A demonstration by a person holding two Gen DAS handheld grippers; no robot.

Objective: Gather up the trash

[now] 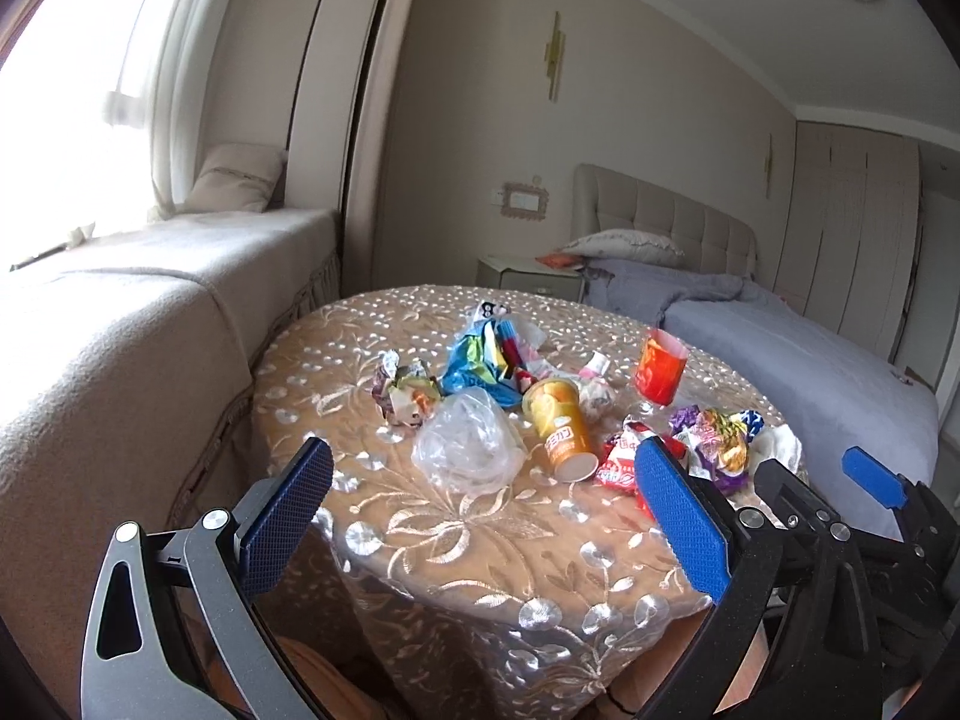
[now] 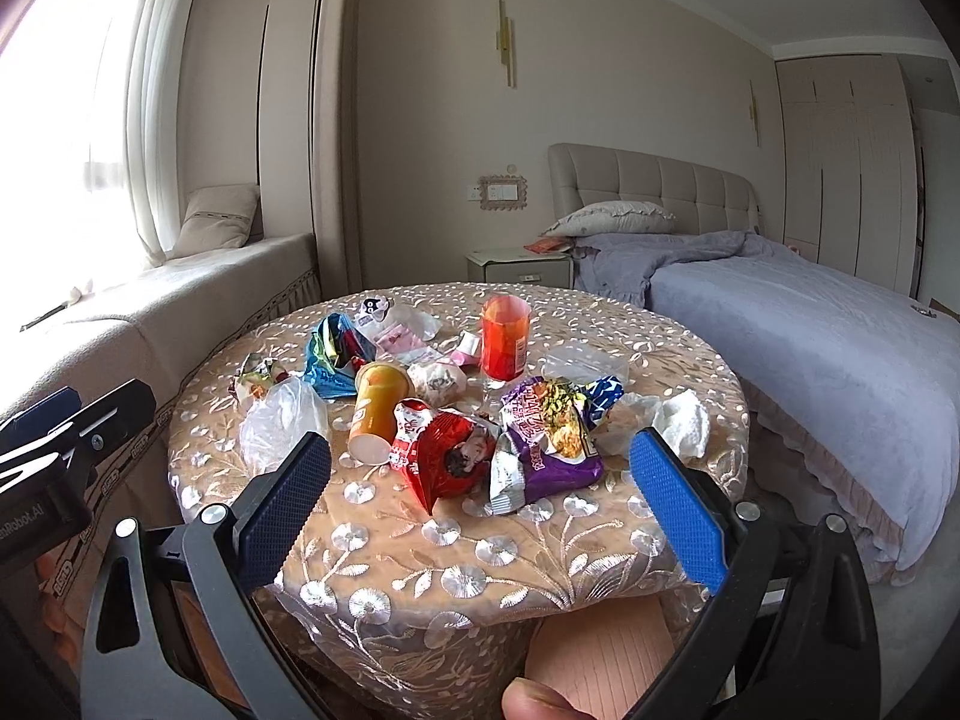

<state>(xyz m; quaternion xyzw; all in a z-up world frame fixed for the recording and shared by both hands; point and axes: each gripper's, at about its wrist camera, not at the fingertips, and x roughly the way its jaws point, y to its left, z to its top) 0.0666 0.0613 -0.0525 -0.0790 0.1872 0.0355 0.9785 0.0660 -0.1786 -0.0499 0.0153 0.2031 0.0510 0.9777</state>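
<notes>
Left wrist: left gripper (image 1: 486, 510) wide open, empty. Trash covers the round table (image 1: 480, 546); orange cup (image 1: 561, 429) on its side at 12 o'clock.

Right wrist: right gripper (image 2: 480, 498) gaping, empty; red wrapper (image 2: 441, 456) at 12, lettering unreadable, maybe Chinese.

The tablecloth (image 2: 456, 546) is shiny lace cloth. The clear bag (image 1: 465, 447) is thin, crinkly plastic. The red wrapper (image 2: 444, 456) is glossy foil. The tissue (image 2: 681, 420) is soft paper.

Wrappers (image 2: 441, 456) litter the table (image 2: 456, 558) between spread fingers (image 2: 282, 504).
</notes>
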